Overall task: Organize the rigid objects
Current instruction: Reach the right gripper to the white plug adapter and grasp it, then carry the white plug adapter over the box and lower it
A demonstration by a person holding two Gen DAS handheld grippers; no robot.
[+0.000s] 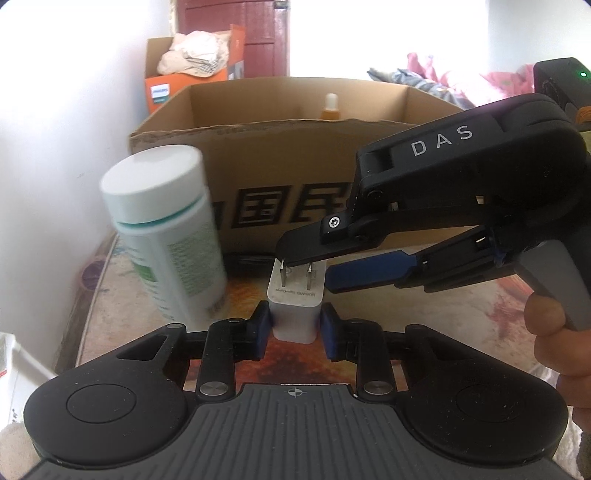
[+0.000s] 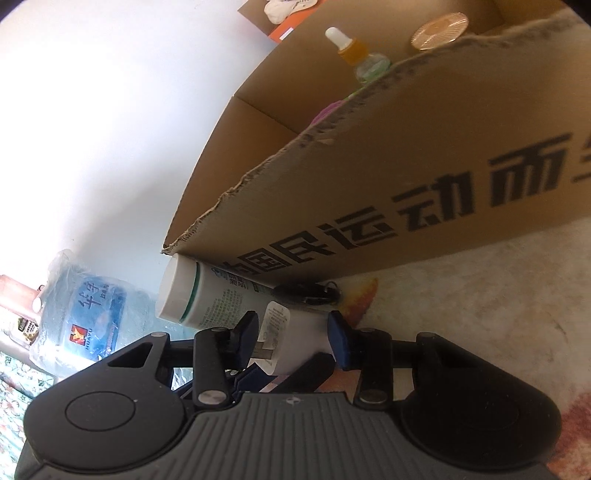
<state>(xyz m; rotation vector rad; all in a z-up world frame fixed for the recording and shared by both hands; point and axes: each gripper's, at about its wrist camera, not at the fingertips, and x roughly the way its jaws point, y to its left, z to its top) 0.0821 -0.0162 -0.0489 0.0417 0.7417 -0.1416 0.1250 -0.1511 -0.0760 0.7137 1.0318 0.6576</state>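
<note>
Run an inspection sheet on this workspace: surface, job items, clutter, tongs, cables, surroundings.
Surface: patterned cloth, stained in places.
Job's things: white charger stands prongs up in front of the cardboard box. White bottle is tilted by the box corner. Dropper bottle and gold disc are inside the box.
Clutter: nothing seen.
Grippers: left tongs are clamped on the charger's sides. Right tongs straddle its prong end; contact unclear.
Cables: black cable lies at the box's base.
Surroundings: orange box holding cloth, water jug, white wall.
</note>
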